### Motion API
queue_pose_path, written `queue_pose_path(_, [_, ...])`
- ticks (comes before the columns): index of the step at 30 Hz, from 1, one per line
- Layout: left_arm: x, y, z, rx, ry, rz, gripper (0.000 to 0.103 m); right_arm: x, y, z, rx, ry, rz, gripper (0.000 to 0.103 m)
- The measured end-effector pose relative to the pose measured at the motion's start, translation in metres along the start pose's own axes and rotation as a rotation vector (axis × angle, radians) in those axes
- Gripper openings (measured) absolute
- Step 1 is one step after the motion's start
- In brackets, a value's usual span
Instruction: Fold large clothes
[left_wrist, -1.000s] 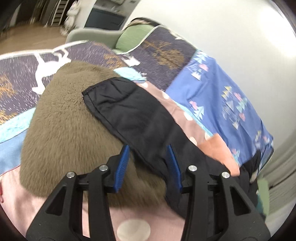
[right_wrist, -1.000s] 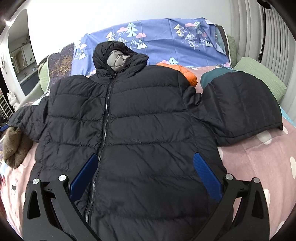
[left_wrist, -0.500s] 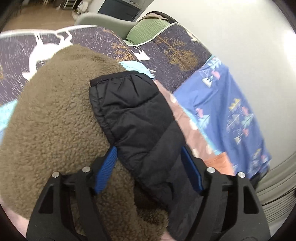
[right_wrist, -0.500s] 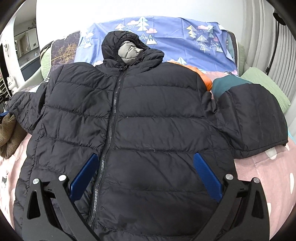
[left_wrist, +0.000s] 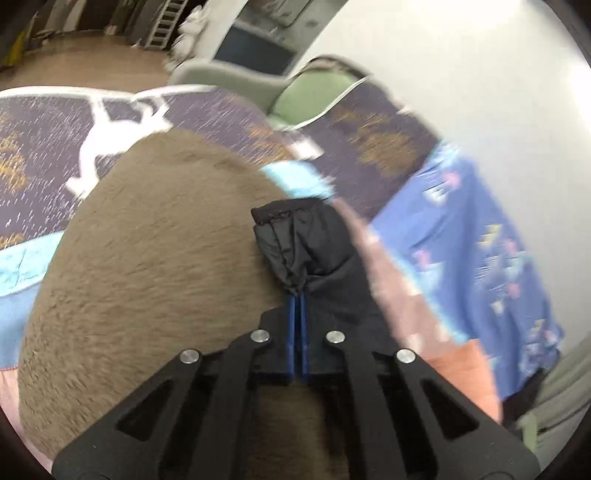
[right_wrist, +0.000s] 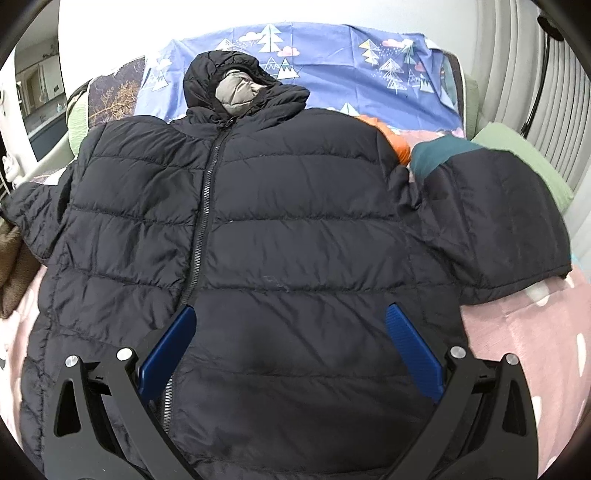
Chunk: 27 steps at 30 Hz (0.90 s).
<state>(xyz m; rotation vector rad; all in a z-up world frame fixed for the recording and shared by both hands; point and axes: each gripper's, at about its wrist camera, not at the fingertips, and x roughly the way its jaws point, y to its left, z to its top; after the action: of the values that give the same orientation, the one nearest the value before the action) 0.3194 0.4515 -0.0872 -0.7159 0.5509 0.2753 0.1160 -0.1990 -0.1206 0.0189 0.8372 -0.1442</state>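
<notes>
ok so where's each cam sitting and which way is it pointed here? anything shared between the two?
Left wrist: on the left tool, low over a brown fleece, facing the black sleeve cuff pinched in its shut fingers.
Right wrist: on the right tool, above the hem, facing up the black puffer jacket toward the hood; fingers open, holding nothing.
Shared: the jacket, fleece and blue tree-print sheet.

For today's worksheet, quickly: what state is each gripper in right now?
Left gripper: shut on the black jacket sleeve cuff.
Right gripper: open, holding nothing, above the black puffer jacket.
</notes>
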Motion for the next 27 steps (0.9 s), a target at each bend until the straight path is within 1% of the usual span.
queue_pose_path(2, [-0.020,-0.021,0.000,0.062,-0.027,-0.066,0.002,-0.001,-0.003,0.001,0.017,-0.003,0.009,0.102])
queue_pose_path(4, [-0.051,-0.061,-0.002,0.156,-0.053,-0.168,0.002,-0.002,-0.003,0.001,0.027,-0.005,0.026,0.102])
queue_pose_path(5, [-0.061,-0.077,-0.004,0.194,-0.062,-0.201,0.002,-0.003,-0.002,0.001,0.025,-0.008,0.034,0.102])
queue_pose_path(6, [-0.083,-0.107,-0.012,0.267,-0.079,-0.266,0.002,-0.005,-0.001,0.001,0.018,-0.013,0.038,0.102])
queue_pose_path(7, [-0.098,-0.127,-0.019,0.315,-0.088,-0.314,0.002,-0.006,0.000,0.001,0.012,-0.019,0.040,0.102])
queue_pose_path(8, [-0.121,-0.158,-0.033,0.395,-0.099,-0.388,0.002,-0.009,0.000,0.001,0.005,-0.026,0.043,0.102])
queue_pose_path(9, [-0.134,-0.176,-0.044,0.445,-0.105,-0.429,0.002,-0.011,0.000,0.001,0.000,-0.033,0.044,0.102])
queue_pose_path(11, [-0.166,-0.233,-0.084,0.598,-0.098,-0.547,0.002,-0.015,-0.003,0.001,-0.003,-0.048,0.046,0.102])
queue_pose_path(12, [-0.178,-0.261,-0.109,0.678,-0.085,-0.598,0.002,-0.018,-0.007,0.001,0.001,-0.057,0.045,0.102])
queue_pose_path(13, [-0.184,-0.278,-0.130,0.731,-0.073,-0.633,0.002,-0.020,-0.010,0.000,0.006,-0.063,0.042,0.102])
queue_pose_path(15, [-0.191,-0.320,-0.190,0.860,-0.018,-0.715,0.002,-0.022,-0.023,-0.001,0.030,-0.069,0.032,0.102])
queue_pose_path(16, [-0.188,-0.331,-0.211,0.894,0.005,-0.728,0.003,-0.023,-0.028,-0.002,0.041,-0.068,0.027,0.102])
queue_pose_path(18, [-0.173,-0.353,-0.260,0.951,0.074,-0.731,0.009,-0.024,-0.047,-0.005,0.082,-0.058,0.019,0.102])
queue_pose_path(19, [-0.158,-0.363,-0.289,0.971,0.135,-0.729,0.009,-0.024,-0.054,-0.006,0.098,-0.054,0.018,0.102])
queue_pose_path(20, [-0.144,-0.370,-0.312,0.980,0.186,-0.722,0.017,-0.023,-0.063,-0.007,0.120,-0.048,0.016,0.102])
queue_pose_path(21, [-0.135,-0.374,-0.327,0.979,0.222,-0.721,0.025,-0.023,-0.072,-0.008,0.140,-0.042,0.012,0.102])
queue_pose_path(22, [-0.120,-0.375,-0.345,0.966,0.281,-0.727,0.027,-0.022,-0.078,-0.009,0.153,-0.039,0.012,0.102])
queue_pose_path(23, [-0.111,-0.376,-0.358,0.952,0.331,-0.731,0.028,-0.022,-0.084,-0.009,0.164,-0.035,0.014,0.102])
queue_pose_path(24, [-0.103,-0.375,-0.367,0.934,0.378,-0.737,0.032,-0.021,-0.089,-0.009,0.170,-0.034,0.018,0.102])
queue_pose_path(25, [-0.095,-0.372,-0.368,0.916,0.405,-0.745,0.035,-0.020,-0.091,-0.008,0.171,-0.033,0.024,0.102])
queue_pose_path(26, [-0.091,-0.368,-0.369,0.898,0.425,-0.754,0.045,-0.018,-0.093,-0.006,0.171,-0.032,0.038,0.102])
queue_pose_path(27, [-0.087,-0.360,-0.365,0.884,0.431,-0.757,0.050,-0.017,-0.094,-0.004,0.170,-0.030,0.050,0.102])
